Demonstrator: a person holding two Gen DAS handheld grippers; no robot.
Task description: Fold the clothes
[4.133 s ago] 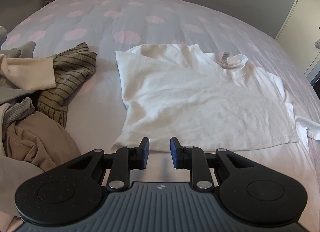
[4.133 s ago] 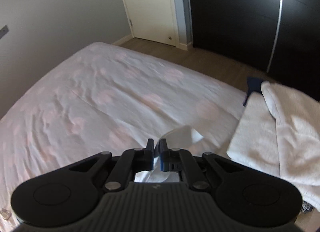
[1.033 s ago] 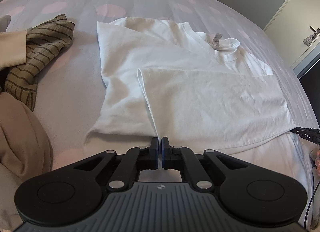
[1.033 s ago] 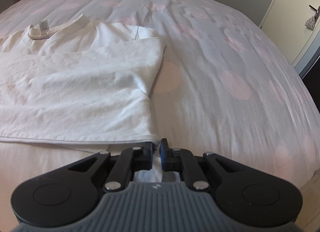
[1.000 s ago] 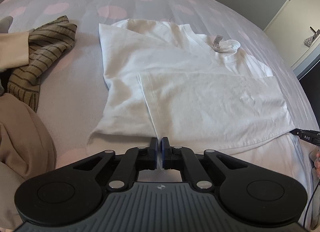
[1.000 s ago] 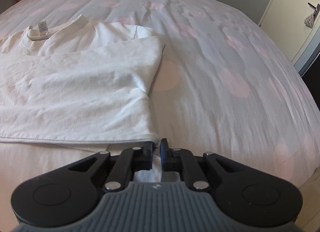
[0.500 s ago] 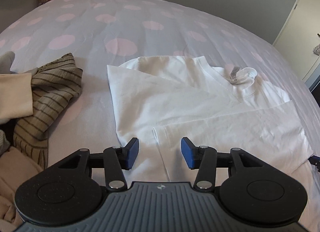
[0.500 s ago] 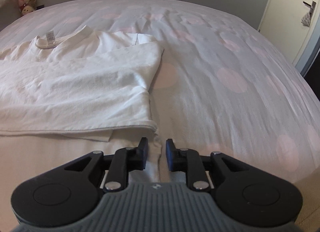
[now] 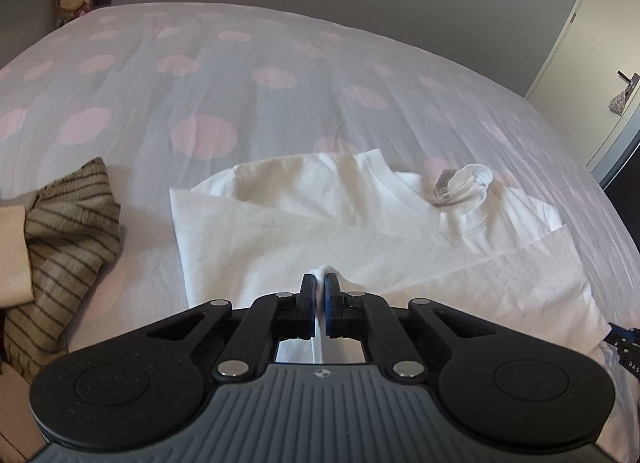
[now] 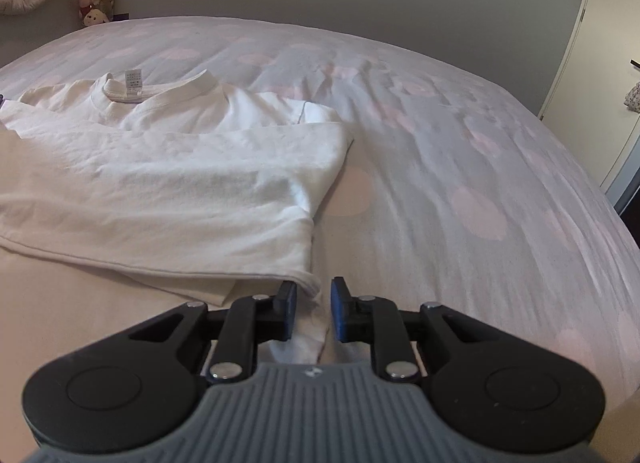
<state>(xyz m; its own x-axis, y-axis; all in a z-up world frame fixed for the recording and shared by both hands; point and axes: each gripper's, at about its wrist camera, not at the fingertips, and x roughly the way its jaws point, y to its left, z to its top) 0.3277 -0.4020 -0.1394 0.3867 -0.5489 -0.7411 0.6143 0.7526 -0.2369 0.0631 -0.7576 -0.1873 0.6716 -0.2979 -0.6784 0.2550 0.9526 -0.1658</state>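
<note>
Left gripper (image 9: 320, 287) pinched a tuck of the shirt (image 9: 360, 239) on the bed (image 9: 240, 75), likely for folding; right gripper (image 10: 313, 299) spread, straddling the hem corner.

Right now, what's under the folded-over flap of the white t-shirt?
Under the flap lies the rest of the white t-shirt: collar and tag show beyond it, a lower layer peeks out at the near edge. Below is the dotted bedsheet. What's beneath the flap's middle is covered.
</note>
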